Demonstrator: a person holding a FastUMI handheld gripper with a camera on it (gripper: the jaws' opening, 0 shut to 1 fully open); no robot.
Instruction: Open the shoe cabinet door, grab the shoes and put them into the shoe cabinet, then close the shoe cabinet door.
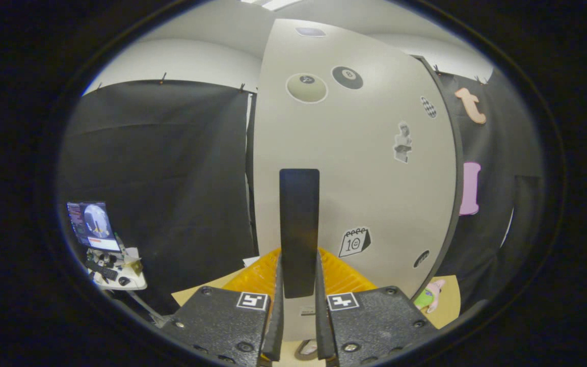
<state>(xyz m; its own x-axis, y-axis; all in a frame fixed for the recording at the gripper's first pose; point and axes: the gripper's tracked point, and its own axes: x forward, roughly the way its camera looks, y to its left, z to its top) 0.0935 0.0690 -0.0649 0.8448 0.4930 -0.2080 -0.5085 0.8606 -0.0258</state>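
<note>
**Jaws clamping the door handle**

Gripping the dark upright handle (pixel 299 224) of the cabinet door (pixel 365 178), with the gripper (pixel 299 316) set narrow and both fingers (pixel 277 306) pressing on the handle's lower end from either side. Handle rising straight up from between the fingers, its lower tip lying just above the two square marker tags on the gripper body.

Filling the space directly ahead, the pale door panel, standing upright and close. Carrying stickers: two billiard balls (pixel 347 77) near the top, a small checkered patch toward its right edge, a grey figure at mid-height, a calendar page (pixel 354 241) low down just right of the handle, and a small dark oval near the bottom right corner.

Peeking out behind the handle's base on both sides, something ribbed and yellow-orange (pixel 258 275); cannot tell what it is. Lying below the door, a tan floor surface (pixel 446 300), with a small pink-and-green toy (pixel 430 296) resting at the door's lower right edge.

Standing well off to the left, a small white tabletop (pixel 125 281) bearing a lit screen (pixel 89 224) and clutter, against the dark cloth wall.
</note>
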